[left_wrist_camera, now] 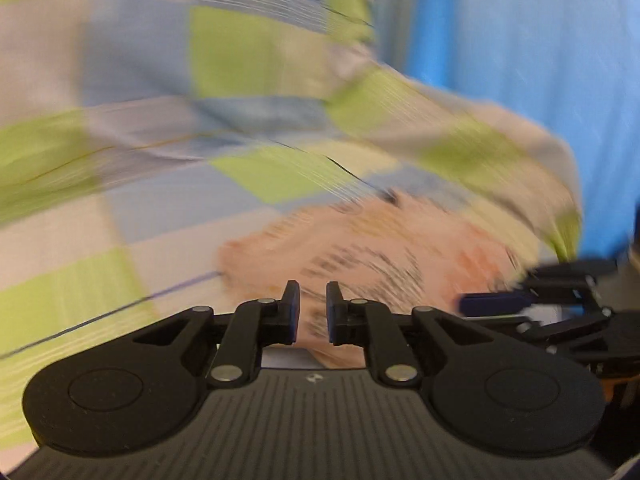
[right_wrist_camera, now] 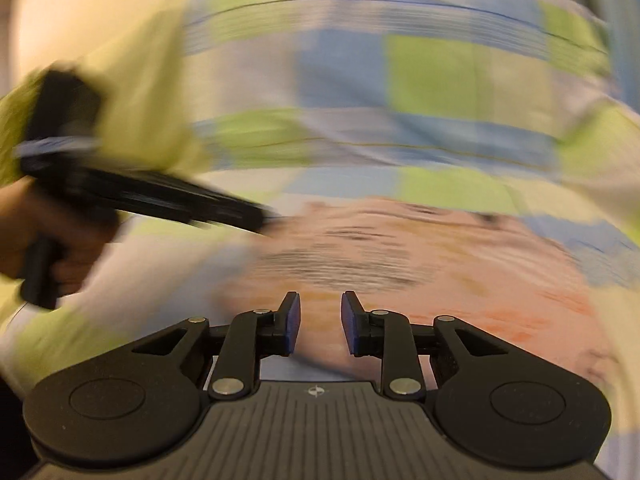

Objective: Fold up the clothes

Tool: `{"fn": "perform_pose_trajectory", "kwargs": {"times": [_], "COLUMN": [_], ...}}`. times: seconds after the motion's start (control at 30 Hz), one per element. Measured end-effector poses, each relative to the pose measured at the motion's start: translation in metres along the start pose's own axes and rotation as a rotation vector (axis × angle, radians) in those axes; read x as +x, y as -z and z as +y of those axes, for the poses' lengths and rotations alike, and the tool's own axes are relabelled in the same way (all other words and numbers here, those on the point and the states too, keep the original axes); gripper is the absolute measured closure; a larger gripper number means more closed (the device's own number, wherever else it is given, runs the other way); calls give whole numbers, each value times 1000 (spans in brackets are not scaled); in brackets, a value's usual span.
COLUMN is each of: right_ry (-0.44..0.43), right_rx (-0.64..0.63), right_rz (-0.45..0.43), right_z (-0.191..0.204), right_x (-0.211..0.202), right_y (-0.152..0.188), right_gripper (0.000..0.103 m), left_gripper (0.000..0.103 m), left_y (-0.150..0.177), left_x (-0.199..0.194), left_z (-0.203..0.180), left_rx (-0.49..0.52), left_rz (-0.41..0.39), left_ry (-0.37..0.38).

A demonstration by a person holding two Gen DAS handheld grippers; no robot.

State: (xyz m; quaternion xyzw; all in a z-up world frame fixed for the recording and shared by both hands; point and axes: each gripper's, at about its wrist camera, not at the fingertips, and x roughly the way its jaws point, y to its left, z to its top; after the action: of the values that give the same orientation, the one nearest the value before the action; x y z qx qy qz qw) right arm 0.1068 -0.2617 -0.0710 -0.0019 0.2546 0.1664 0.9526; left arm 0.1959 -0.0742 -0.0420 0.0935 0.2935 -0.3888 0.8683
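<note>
Landmark: pale pink printed garment [left_wrist_camera: 360,248], soft cloth with dark lettering-like marks and orange patches, lying on the checked sheet directly ahead of both grippers. Heavy motion blur; the print is unreadable, the garment's outline and type cannot be made out, and its near edge is hidden behind the gripper bodies.

Checked bedsheet of green, blue and off-white squares with thin dark lines [left_wrist_camera: 160,100]: woven cloth, rumpled, under and beyond the pink garment on all sides. Smeared by blur; cut off by the frame edges.

Left gripper [left_wrist_camera: 313,312]: black plastic linkage arms, round pivot housings, ribbed body, blue-faced flat pads. Sits at the garment's near edge; the pads stand a narrow gap apart with nothing between them. Its side profile in the right wrist view [right_wrist_camera: 256,216] is blurred, tip at the garment's left edge.

Right gripper [right_wrist_camera: 320,322]: same build; pads parted somewhat wider, empty, over the garment's near edge. In the left wrist view [left_wrist_camera: 492,304] only partly seen, right of the garment.

Person's hand [right_wrist_camera: 68,248]: wrapped on the left gripper's handle, far left of the garment, partly cut off.

Plain bright blue cloth surface [left_wrist_camera: 540,80]: beyond and right of the garment; identity unclear.
</note>
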Motion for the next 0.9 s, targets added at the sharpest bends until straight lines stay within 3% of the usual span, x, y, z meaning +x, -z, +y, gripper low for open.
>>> {"fn": "perform_pose_trajectory", "kwargs": {"times": [0.07, 0.13, 0.2, 0.27, 0.33, 0.4, 0.47, 0.53, 0.57, 0.6, 0.63, 0.8, 0.87, 0.9], "right_ry": [-33, -18, 27, 84, 130, 168, 222, 304, 340, 369, 375, 500, 543, 535], "right_rx": [-41, -57, -27, 12, 52, 93, 124, 128, 142, 162, 199, 244, 338, 383], "right_rz": [44, 77, 46, -43, -46, 14, 23, 15, 10, 3, -8, -39, -58, -74], "right_z": [13, 15, 10, 2, -9, -21, -33, -44, -52, -60, -70, -85, -100, -106], "right_x": [11, 15, 5, -11, -13, -9, -16, -27, -34, -41, -46, -62, -70, -74], "right_y": [3, 11, 10, 7, 7, 16, 25, 32, 35, 39, 42, 51, 53, 54], "right_gripper": [71, 72, 72, 72, 72, 73, 87, 90, 93, 103, 103, 101, 82, 81], "left_gripper": [89, 88, 92, 92, 91, 89, 88, 88, 88, 88, 85, 85, 85, 85], "left_y": [5, 3, 2, -2, -6, -1, 8, 18, 18, 17, 16, 17, 16, 16], "left_x": [15, 12, 7, -3, -8, -2, 7, 10, 9, 7, 6, 1, 0, -1], "left_z": [-5, -2, 2, -3, -13, -30, -46, -56, -54, -50, -47, -48, -47, -47], "left_rx": [50, 47, 40, 35, 35, 106, 196, 262, 246, 220, 199, 187, 167, 162], "left_rz": [91, 75, 48, -8, -39, 10, 80, 112, 123, 132, 137, 147, 138, 129], "left_ry": [-64, -112, -154, -107, -30, 15, 8, -13, -12, -9, -9, -24, -26, -27]}}
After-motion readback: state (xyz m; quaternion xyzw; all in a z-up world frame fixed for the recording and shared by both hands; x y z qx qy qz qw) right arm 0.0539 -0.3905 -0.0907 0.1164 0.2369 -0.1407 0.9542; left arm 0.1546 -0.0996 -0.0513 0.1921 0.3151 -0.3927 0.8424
